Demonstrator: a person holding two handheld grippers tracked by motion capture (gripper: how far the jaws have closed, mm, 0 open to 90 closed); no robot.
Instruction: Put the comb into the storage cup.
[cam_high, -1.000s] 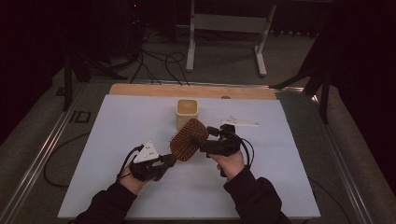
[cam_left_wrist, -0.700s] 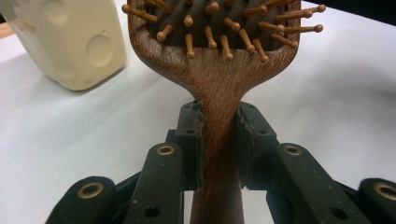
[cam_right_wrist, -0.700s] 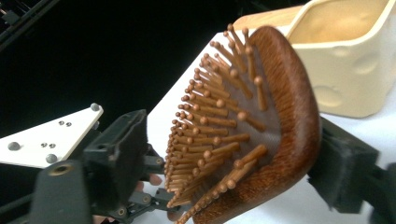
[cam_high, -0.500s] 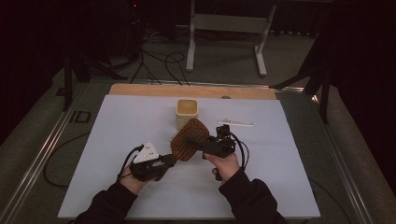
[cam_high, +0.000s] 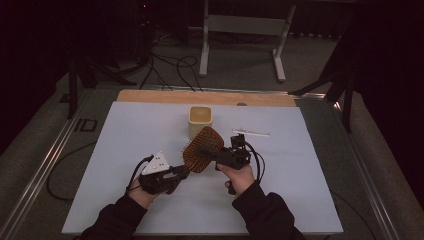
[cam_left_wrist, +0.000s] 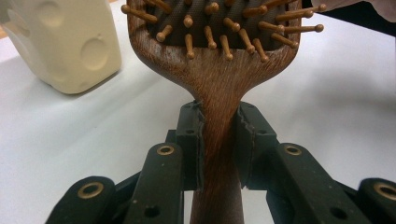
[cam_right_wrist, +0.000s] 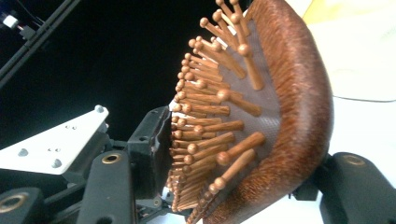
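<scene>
White mat (cam_high: 125, 150) is covering the table; the room behind is lying dark, cables on the floor. Left gripper (cam_high: 179, 173) is clamping the hairbrush (cam_high: 202, 149) handle tight between its pads. Right gripper (cam_high: 216, 155) has just been closing across the brush head, bristles between its jaws. Cream cup (cam_high: 200, 121) is standing just behind; bare mat is lying open on both sides.

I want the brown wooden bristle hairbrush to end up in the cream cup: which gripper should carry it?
Probably the left gripper: its jaws clamp the wooden hairbrush handle. The right gripper only straddles the bristled head.
</scene>
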